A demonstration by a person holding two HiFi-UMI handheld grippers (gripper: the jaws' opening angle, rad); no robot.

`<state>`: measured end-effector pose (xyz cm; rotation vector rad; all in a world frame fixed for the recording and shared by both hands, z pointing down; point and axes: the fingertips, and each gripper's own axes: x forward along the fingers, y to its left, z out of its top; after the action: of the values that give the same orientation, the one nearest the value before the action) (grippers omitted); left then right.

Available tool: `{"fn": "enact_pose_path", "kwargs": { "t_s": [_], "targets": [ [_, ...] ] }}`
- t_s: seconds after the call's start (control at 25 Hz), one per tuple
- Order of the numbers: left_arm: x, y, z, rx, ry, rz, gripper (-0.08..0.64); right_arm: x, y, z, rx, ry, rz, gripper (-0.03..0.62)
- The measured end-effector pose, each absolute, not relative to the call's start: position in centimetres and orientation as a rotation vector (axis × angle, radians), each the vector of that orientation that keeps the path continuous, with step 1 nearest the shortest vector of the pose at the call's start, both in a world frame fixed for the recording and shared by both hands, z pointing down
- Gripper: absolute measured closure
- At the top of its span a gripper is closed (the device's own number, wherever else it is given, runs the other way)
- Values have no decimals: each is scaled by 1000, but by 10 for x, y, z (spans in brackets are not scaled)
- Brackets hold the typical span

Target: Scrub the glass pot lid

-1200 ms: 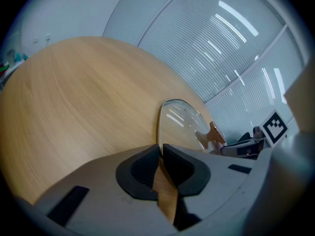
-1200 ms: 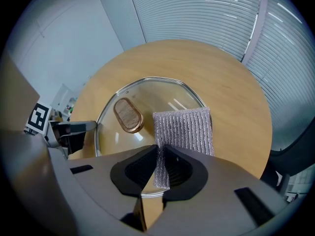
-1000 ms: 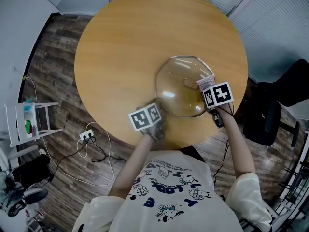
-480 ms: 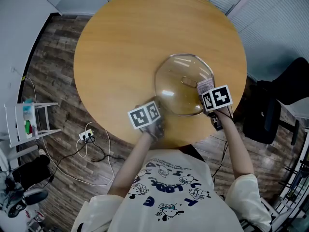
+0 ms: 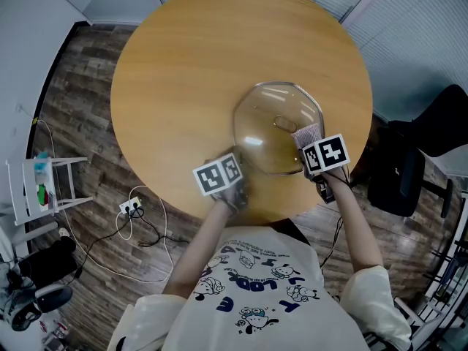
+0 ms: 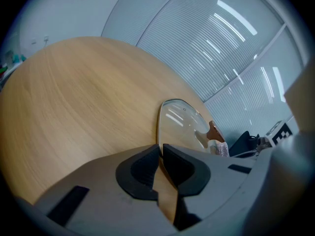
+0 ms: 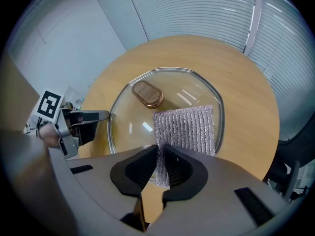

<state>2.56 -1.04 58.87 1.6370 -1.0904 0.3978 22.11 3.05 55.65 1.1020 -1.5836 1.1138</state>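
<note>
A glass pot lid with a brown knob lies on the round wooden table, near its front right. My left gripper is shut on the lid's near-left rim. My right gripper is shut on a silver mesh scrubbing cloth, which lies flat on the glass just right of the knob. The same cloth shows in the head view at the lid's right side.
A dark office chair stands off the table's right edge. On the floor at the left are a white rack and a power strip with cables. Window blinds lie beyond the table.
My right gripper has drawn the cloth a little toward me and left across the lid. The lid itself has shifted slightly left. The left gripper keeps its hold.
</note>
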Motion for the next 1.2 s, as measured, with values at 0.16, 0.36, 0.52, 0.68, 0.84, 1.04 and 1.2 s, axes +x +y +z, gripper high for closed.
{"fn": "enact_pose_path", "kwargs": {
  "t_s": [0.16, 0.36, 0.52, 0.68, 0.84, 1.04, 1.2],
  "targets": [
    [25, -10, 589, 1635, -1088, 399, 523, 216, 33, 557, 1091, -1586, 1117, 531],
    [27, -10, 589, 1638, -1086, 399, 523, 212, 38, 557, 1075, -1592, 1133, 531],
    [26, -9, 589, 1637, -1084, 399, 523, 203, 42, 557, 1056, -1603, 1149, 531],
    [26, -10, 589, 1636, -1085, 397, 523, 195, 44, 557, 1044, -1616, 1164, 531],
    [26, -10, 589, 1638, -1083, 398, 523, 187, 45, 557, 1033, -1631, 1183, 531],
    [26, -10, 590, 1639, -1083, 398, 523, 176, 46, 559, 1011, -1651, 1219, 531],
    [26, -9, 590, 1637, -1083, 397, 523, 167, 47, 558, 995, -1662, 1230, 531]
  ]
}}
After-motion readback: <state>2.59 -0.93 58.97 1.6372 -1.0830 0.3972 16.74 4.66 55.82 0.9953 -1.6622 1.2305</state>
